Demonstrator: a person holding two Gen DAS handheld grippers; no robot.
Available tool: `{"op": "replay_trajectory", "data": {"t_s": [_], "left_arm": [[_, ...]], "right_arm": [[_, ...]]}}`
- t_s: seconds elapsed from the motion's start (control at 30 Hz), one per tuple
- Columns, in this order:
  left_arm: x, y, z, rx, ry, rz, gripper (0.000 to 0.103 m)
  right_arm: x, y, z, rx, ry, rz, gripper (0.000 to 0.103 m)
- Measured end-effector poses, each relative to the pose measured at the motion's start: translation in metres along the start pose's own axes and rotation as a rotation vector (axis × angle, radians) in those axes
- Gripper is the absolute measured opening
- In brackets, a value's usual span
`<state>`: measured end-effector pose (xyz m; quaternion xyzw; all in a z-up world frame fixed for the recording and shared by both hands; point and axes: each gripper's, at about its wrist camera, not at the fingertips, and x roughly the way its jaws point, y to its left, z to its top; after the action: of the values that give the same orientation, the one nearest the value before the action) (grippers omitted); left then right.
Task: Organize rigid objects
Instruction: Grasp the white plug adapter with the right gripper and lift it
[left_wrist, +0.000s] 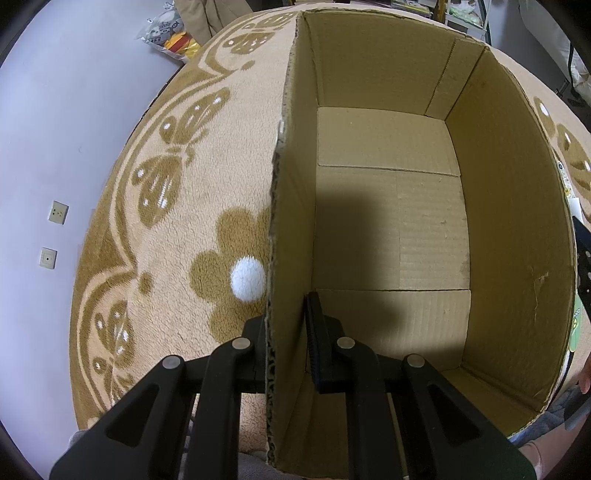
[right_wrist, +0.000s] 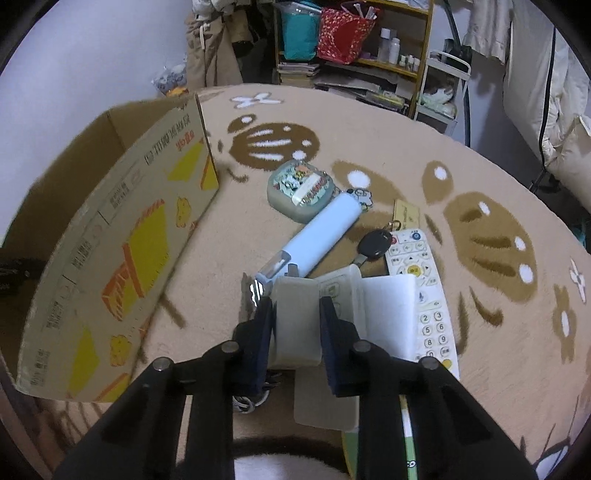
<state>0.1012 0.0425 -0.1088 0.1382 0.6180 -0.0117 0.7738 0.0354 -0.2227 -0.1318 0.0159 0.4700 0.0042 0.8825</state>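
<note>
An open, empty cardboard box (left_wrist: 391, 229) stands on the patterned rug. My left gripper (left_wrist: 286, 328) straddles its left wall, one finger outside and one inside, pressed on it. In the right wrist view the same box (right_wrist: 129, 229) is on the left. My right gripper (right_wrist: 295, 321) is shut on a white rounded case (right_wrist: 297, 314) at the near end of a pile. Beyond it lie a pale blue cylinder (right_wrist: 321, 236), a round cartoon tin (right_wrist: 301, 190), a black car key (right_wrist: 375, 243) and a white remote (right_wrist: 424, 288).
The rug (right_wrist: 369, 155) runs on to the right and far side of the pile. A wooden tag (right_wrist: 406, 214) lies by the key. Shelves (right_wrist: 351, 44) and a white rack stand at the back. A snack bag (left_wrist: 170, 33) sits by the wall.
</note>
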Motion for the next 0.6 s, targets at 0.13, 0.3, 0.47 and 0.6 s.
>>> {"op": "replay_trajectory", "data": {"t_s": [0.13,0.3,0.47,0.6], "left_arm": [[0.0,0.001,0.0,-0.004,0.001,-0.007,0.013],[0.0,0.001,0.0,-0.003,0.0,-0.006,0.013],[0.0,0.001,0.0,-0.003,-0.001,-0.007,0.013],[0.0,0.001,-0.001,-0.001,-0.002,-0.005,0.013]], "right_arm": [[-0.007,-0.001,0.003,0.015,-0.028,0.014,0.027],[-0.011,0.0,0.008,0.014,-0.041,0.009,0.027],[-0.024,0.008,0.018,0.004,-0.074,0.026,0.027],[-0.047,0.018,0.034,0.016,-0.138,0.061,0.027]]}}
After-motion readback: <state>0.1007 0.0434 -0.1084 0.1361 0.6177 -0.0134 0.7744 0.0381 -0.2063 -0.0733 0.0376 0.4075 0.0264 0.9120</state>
